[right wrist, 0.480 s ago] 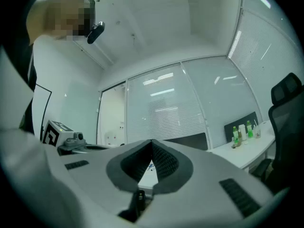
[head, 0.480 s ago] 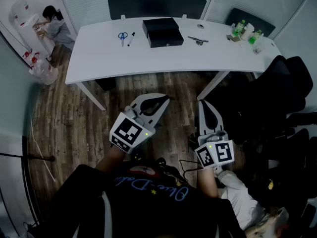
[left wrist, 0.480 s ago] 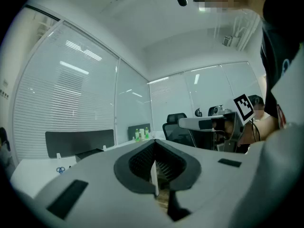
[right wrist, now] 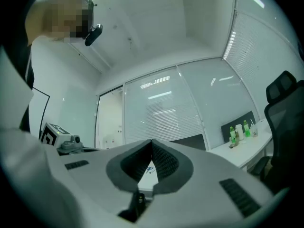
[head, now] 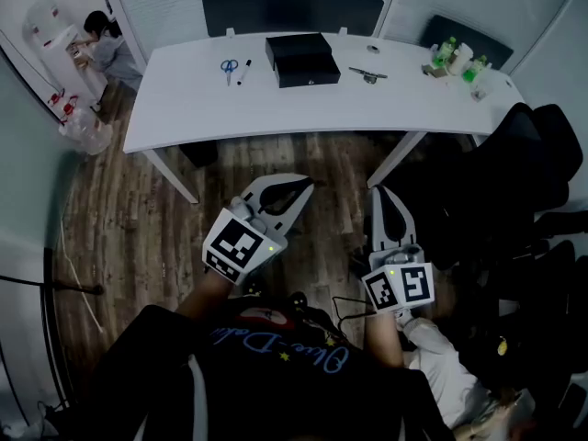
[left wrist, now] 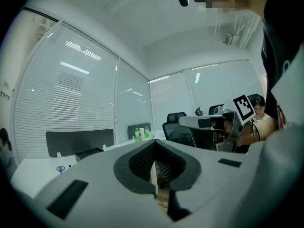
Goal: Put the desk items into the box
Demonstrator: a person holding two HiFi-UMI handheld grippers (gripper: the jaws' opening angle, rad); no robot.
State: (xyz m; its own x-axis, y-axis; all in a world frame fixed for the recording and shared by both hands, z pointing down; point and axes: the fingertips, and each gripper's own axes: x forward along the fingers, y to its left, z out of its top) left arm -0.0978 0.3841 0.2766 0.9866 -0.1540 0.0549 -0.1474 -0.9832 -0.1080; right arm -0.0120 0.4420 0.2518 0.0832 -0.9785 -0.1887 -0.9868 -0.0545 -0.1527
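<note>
A black box stands at the middle back of the white desk. To its left lie blue-handled scissors and a pen. To its right are a small dark tool and a small round item. Both grippers hang over the wooden floor, well short of the desk. My left gripper is shut and holds nothing. My right gripper is also shut and holds nothing. In each gripper view the jaws meet at the tips, left gripper, right gripper.
Green-capped bottles cluster at the desk's right end. Black office chairs stand to the right. A dark screen runs behind the desk. A person crouches at far left beyond the glass wall.
</note>
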